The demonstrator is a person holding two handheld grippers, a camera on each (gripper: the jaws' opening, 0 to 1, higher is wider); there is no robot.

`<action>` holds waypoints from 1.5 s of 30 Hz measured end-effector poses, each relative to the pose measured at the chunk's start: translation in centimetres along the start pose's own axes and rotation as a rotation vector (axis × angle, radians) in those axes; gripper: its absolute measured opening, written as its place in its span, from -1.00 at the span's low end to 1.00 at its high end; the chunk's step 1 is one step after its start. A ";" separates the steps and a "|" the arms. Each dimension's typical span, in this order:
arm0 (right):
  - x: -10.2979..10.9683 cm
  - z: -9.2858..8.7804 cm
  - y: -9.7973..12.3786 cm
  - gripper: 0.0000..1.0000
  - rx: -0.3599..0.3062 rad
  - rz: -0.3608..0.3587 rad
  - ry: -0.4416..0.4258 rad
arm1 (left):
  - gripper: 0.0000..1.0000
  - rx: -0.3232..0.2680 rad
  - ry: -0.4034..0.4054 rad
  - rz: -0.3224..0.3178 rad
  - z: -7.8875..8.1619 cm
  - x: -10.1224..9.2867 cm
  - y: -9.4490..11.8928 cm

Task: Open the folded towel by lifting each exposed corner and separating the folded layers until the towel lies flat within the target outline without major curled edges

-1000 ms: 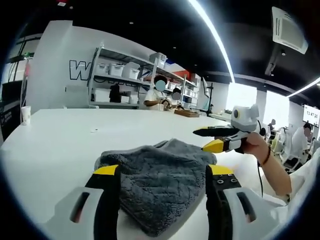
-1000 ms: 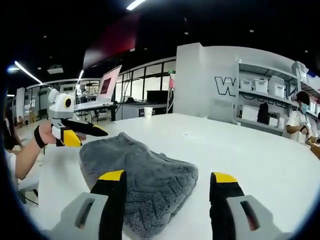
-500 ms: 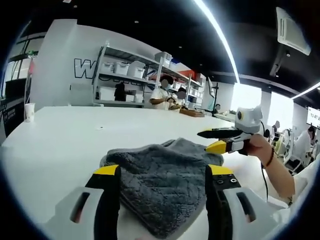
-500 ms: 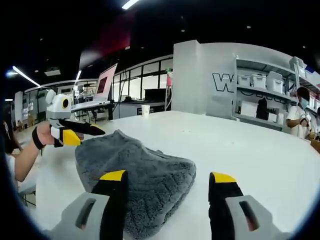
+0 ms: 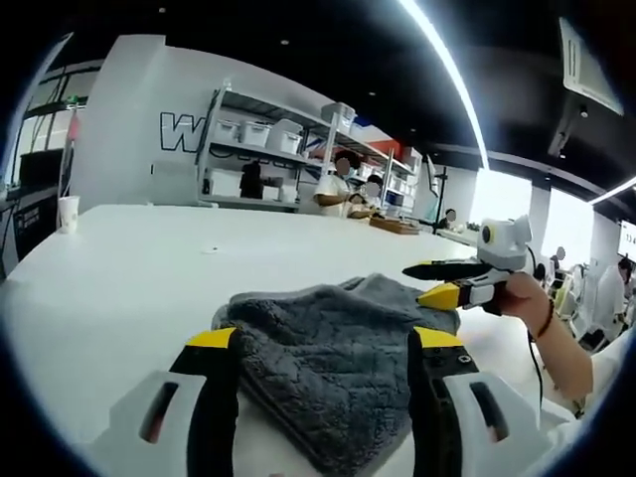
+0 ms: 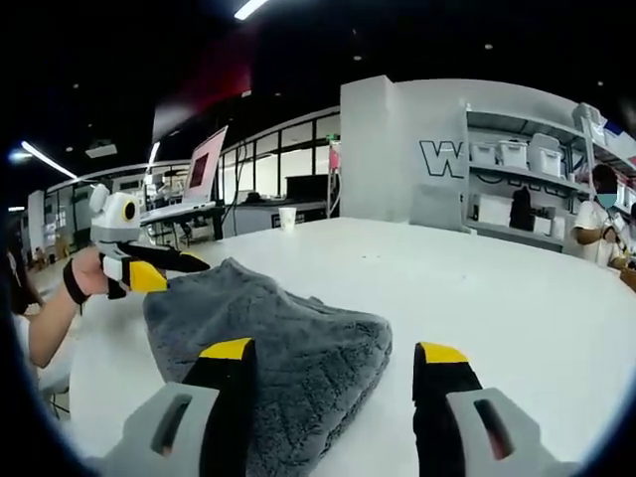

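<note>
A folded grey towel lies in a thick bundle on the white table. In the left gripper view my left gripper hangs open just above the towel's near part, its yellow-tipped jaws either side of the cloth. My right gripper comes in from the right, held by a hand, at the towel's far right corner. In the right gripper view the towel lies low and left, my right gripper is open over its right edge, and the left gripper hovers by the towel's far left corner, jaws apart.
The white table stretches wide around the towel. A paper cup stands at its far left edge. Shelves with white bins and people stand beyond the table. A laptop sits on a desk behind.
Both cameras have drifted slightly, so the towel sits a little further right in the left gripper view and closer in the right one. The towel keeps its folded shape.
</note>
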State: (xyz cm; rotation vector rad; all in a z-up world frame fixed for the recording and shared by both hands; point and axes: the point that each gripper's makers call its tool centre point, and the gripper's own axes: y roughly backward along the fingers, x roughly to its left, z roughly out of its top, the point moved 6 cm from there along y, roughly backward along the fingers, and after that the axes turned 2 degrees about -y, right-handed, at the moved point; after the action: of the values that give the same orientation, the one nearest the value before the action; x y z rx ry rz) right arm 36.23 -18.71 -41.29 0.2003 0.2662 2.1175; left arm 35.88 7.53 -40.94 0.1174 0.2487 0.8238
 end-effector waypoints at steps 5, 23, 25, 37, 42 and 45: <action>0.0 0.1 -0.2 0.22 0.000 0.000 -0.004 | 0.34 0.006 0.002 0.010 -0.1 0.2 -0.2; 0.9 -0.4 -0.1 0.17 0.006 0.006 -0.030 | 0.33 0.015 0.016 0.057 -0.3 0.9 -0.7; 1.1 -0.5 -0.1 0.17 0.007 0.008 -0.032 | 0.33 0.016 0.016 0.056 -0.3 1.0 -0.8; 1.6 -0.8 -0.2 0.16 0.012 0.007 -0.046 | 0.32 0.027 0.023 0.061 -0.5 1.2 -1.5; 1.5 -1.0 -0.4 0.15 0.015 0.009 -0.060 | 0.32 0.035 0.021 0.058 -0.5 1.2 -1.9; 1.4 -1.1 -0.5 0.16 0.015 0.007 -0.066 | 0.32 0.035 0.019 0.058 -0.5 1.2 -2.0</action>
State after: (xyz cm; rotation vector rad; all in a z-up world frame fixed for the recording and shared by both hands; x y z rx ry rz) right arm 35.60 -17.38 -42.38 0.2794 0.2425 2.1117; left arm 37.96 7.03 -42.03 0.1502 0.2786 0.8789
